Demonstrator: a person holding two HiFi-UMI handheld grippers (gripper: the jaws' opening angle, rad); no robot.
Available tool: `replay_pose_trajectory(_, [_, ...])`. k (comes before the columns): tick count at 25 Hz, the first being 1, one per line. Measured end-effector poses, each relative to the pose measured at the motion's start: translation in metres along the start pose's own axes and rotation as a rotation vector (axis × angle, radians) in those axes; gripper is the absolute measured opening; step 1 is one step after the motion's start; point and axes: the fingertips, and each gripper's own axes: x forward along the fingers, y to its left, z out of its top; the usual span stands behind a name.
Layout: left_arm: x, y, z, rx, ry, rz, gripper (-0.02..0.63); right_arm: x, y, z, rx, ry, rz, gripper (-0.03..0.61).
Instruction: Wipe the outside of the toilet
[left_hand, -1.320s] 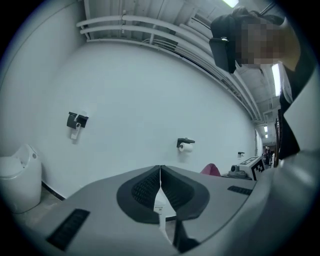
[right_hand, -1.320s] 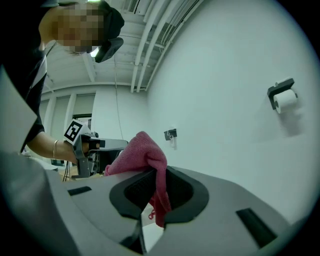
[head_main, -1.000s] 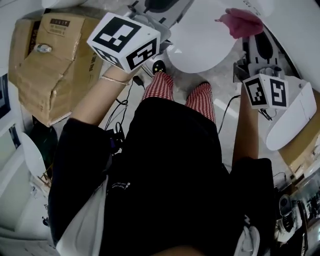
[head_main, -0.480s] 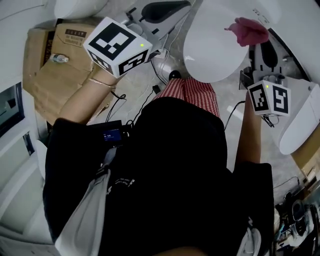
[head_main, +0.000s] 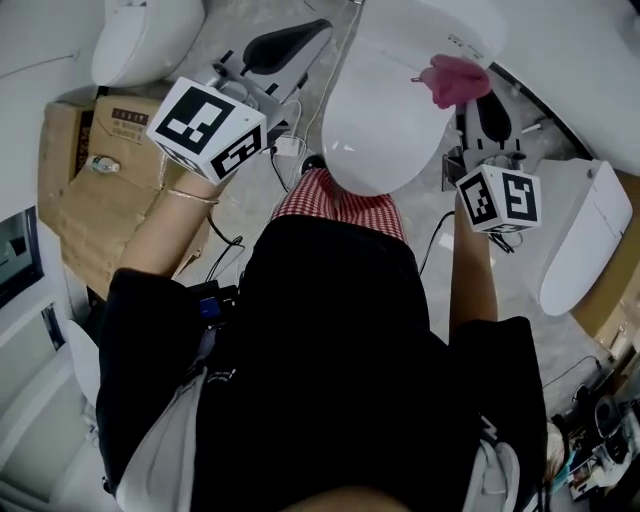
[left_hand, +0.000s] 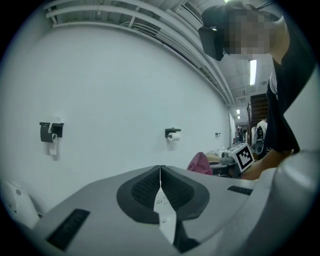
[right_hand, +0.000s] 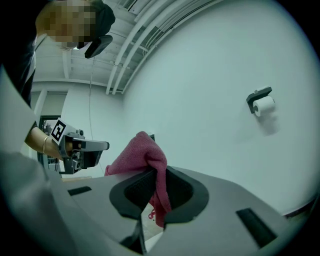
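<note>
I have stepped closer, so the glossy white ceramic toilet (head_main: 385, 130) now lies just below me, my right claw (right_hand: 152, 186) pinching the crumpled pink wiping cloth (head_main: 455, 80) above its far edge, my left claw (left_hand: 160, 186) pressed together empty, and wiping seems ready to begin.
</note>
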Motion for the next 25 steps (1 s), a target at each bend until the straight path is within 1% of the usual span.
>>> replay_pose_trajectory(2, [0.01, 0.001, 0.006, 0.022, -0.017, 0.007, 0.011, -0.002, -0.01, -0.002, -0.004, 0.006, -0.03, 0.061])
replay_pose_trajectory(4, [0.023, 0.006, 0.014, 0.03, -0.054, -0.001, 0.011, -0.002, -0.02, -0.002, -0.006, 0.003, -0.074, 0.061])
replay_pose_trajectory(7, [0.047, 0.022, 0.026, -0.002, -0.119, -0.053, 0.011, 0.002, -0.03, 0.001, -0.005, -0.008, -0.136, 0.061])
replay_pose_trajectory(11, [0.071, 0.066, 0.03, -0.023, -0.163, -0.105, 0.011, 0.028, -0.026, -0.002, -0.026, 0.02, -0.193, 0.061])
replay_pose_trajectory(13, [0.078, 0.095, 0.027, -0.04, -0.177, -0.13, 0.011, 0.045, -0.021, -0.006, -0.031, 0.023, -0.246, 0.061])
replay_pose_trajectory(15, [0.081, 0.125, 0.02, -0.033, -0.171, -0.156, 0.011, 0.063, -0.017, -0.008, -0.03, 0.008, -0.326, 0.061])
replay_pose_trajectory(17, [0.08, 0.15, 0.011, 0.003, -0.142, -0.196, 0.011, 0.081, -0.01, -0.011, -0.015, -0.017, -0.41, 0.06])
replay_pose_trajectory(19, [0.079, 0.173, 0.001, 0.025, -0.105, -0.231, 0.011, 0.098, -0.003, -0.014, 0.019, -0.041, -0.468, 0.061])
replay_pose_trajectory(21, [0.078, 0.197, -0.004, 0.013, -0.087, -0.234, 0.011, 0.113, 0.005, -0.017, 0.049, -0.057, -0.508, 0.06])
replay_pose_trajectory(22, [0.078, 0.207, -0.006, 0.004, -0.086, -0.227, 0.011, 0.117, 0.009, -0.018, 0.049, -0.056, -0.524, 0.061])
replay_pose_trajectory(24, [0.081, 0.214, -0.008, -0.015, -0.09, -0.218, 0.011, 0.119, 0.016, -0.019, 0.033, -0.049, -0.544, 0.061])
replay_pose_trajectory(25, [0.083, 0.21, -0.009, -0.026, -0.095, -0.222, 0.011, 0.117, 0.017, -0.02, 0.027, -0.045, -0.547, 0.061])
